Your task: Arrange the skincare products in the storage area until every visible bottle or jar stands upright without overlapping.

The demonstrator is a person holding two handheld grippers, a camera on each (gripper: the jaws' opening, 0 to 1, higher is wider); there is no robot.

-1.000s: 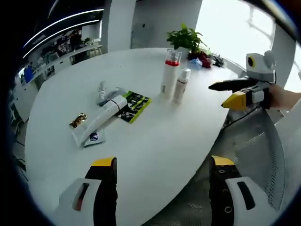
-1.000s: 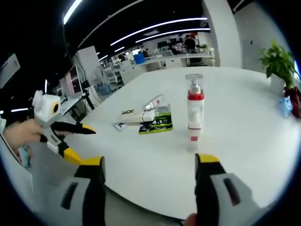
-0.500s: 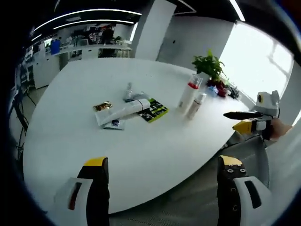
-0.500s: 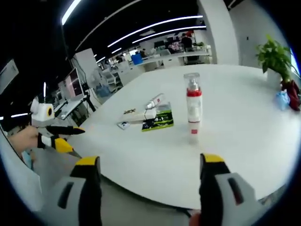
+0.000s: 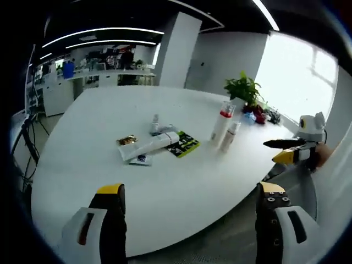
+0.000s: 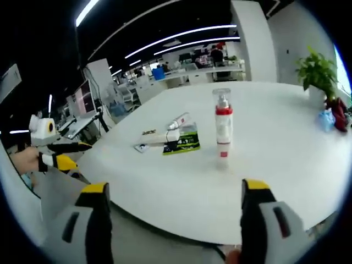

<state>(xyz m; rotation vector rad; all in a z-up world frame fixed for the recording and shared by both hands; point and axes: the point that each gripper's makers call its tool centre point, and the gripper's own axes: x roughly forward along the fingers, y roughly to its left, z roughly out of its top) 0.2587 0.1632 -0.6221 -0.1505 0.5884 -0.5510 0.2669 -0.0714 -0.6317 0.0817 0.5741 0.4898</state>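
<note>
Two bottles [image 5: 220, 121]: standing upright near table [image 5: 82, 137] far edge.
Tube [image 5: 148, 146]: lying flat mid-table.
Left gripper [image 5: 190, 212]: jaws apart, holding nothing.
Right gripper [image 6: 173, 214]: jaws apart, holding nothing.

Ahead of the left gripper [image 5: 188, 212] two bottles stand upright, a tall one with a red collar [image 5: 220, 121] and a shorter one [image 5: 230, 136] just beside it. Left of those lie one white tube [image 5: 149, 146], one small bottle on its side [image 5: 155, 126], one green packet [image 5: 183, 144], one gold sachet [image 5: 127, 141] and one small flat sachet [image 5: 139, 160]. Beyond the bottles stands one potted plant [image 5: 242, 89].
</note>
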